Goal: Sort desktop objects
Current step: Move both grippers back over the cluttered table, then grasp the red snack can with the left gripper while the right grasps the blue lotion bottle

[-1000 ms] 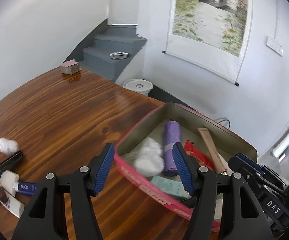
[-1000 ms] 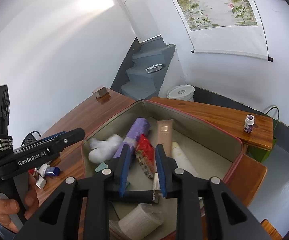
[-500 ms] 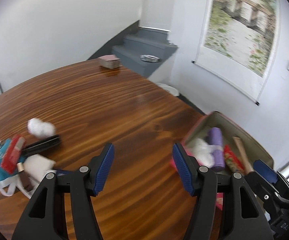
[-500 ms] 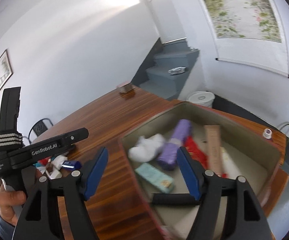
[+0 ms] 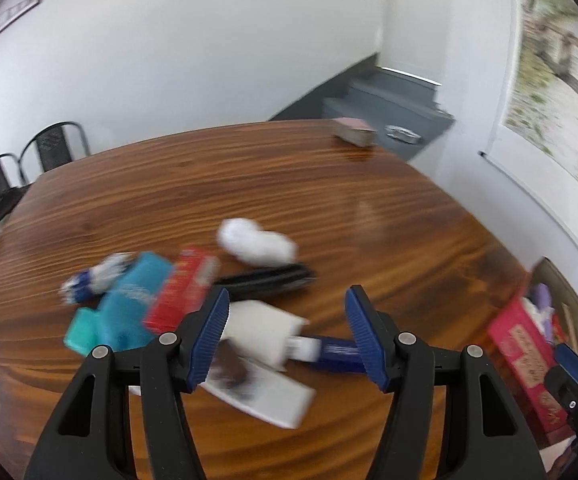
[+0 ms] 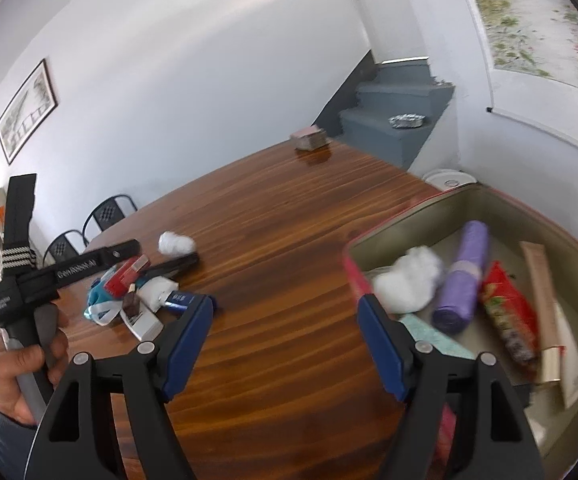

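My left gripper [image 5: 287, 336] is open and empty, hovering over a pile of small items on the wooden table [image 5: 249, 184]: a white tube with a blue cap [image 5: 289, 340], a red box [image 5: 181, 292], a teal pack [image 5: 125, 304], a black case [image 5: 265, 278] and a cotton ball [image 5: 255, 244]. My right gripper [image 6: 287, 340] is open and empty above bare table, left of the pink-rimmed box [image 6: 569, 248]. That box holds a purple roll [image 6: 465, 276], cotton [image 6: 409, 280], a red packet [image 6: 509, 320] and a beige tube [image 6: 541, 288].
A small pink-topped block [image 5: 355, 131] sits at the table's far edge. Black chairs [image 5: 21, 168] stand beyond the left edge. Grey stairs [image 6: 397, 120] and a white bucket [image 6: 449, 178] lie behind the table. The left gripper's handle [image 6: 29, 280] shows in the right wrist view.
My left gripper swung left from the box to above the item pile. My right gripper opened wide, released the black item in the box, and drew back left over the table.
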`<state>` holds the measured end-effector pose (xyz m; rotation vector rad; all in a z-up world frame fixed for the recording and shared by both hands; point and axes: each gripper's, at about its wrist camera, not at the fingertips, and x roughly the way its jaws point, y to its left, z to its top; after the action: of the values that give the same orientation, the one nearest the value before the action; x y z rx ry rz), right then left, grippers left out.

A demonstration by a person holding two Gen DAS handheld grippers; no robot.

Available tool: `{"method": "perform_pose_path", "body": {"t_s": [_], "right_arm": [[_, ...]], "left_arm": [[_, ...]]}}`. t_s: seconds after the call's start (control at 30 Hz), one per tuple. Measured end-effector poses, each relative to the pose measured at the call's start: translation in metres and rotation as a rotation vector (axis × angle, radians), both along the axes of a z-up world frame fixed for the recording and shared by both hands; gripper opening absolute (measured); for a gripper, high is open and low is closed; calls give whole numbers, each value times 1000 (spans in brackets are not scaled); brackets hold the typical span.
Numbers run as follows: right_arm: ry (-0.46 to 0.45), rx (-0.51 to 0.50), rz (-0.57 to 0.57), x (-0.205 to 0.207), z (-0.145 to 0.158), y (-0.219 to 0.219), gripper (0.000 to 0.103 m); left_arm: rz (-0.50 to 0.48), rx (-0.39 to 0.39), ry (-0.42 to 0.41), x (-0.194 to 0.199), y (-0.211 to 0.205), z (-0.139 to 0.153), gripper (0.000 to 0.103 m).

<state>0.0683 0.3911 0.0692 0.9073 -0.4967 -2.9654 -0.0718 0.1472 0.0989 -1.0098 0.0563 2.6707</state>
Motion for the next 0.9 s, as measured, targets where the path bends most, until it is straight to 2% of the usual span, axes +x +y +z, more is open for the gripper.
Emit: {"method": "perform_pose_path", "body": {"t_s": [0.13,0.33,0.67,0.9], "right_arm": [[-22,2,35,-11,-5,-14,79],[-38,24,67,-23,-7,-31,79],[-66,55,112,-41,-14,-49,79],[-85,80,162,-57,-16,-63,79]], "left_arm": [[49,-41,0,-18,-27,-6,64],[58,-94,-33,-45,-44,-30,64],[61,-111,-56,-61,-48,-46,64],[48,-87,-90,-73,-48,-56,64]]}}
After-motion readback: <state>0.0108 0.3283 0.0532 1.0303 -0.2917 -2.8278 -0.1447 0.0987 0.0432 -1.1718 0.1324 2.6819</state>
